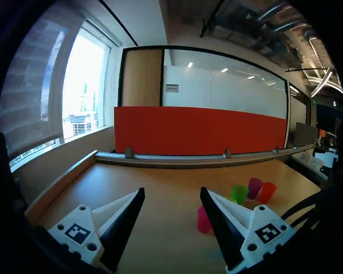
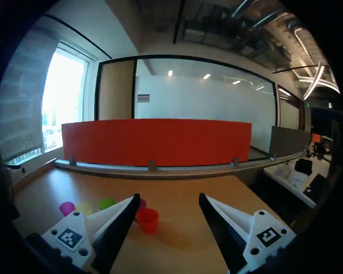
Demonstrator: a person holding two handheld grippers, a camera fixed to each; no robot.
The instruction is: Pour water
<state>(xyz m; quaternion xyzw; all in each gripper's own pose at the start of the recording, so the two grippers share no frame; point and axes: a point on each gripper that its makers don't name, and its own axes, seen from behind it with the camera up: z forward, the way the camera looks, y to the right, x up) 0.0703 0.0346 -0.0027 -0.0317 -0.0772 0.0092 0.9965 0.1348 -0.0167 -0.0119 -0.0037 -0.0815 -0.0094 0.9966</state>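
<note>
1. The left gripper (image 1: 171, 191) hangs over the wooden table (image 1: 167, 178) with its fingers spread apart.
2. The right gripper (image 2: 169, 196) is also wide open and empty.
3. Cups stand on the table: a red cup (image 2: 147, 220) just ahead of the right gripper, and a pink cup (image 1: 202, 220) beside the left gripper.

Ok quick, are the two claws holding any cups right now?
Left claw: open, holding nothing.
Right claw: open, holding nothing.
</note>
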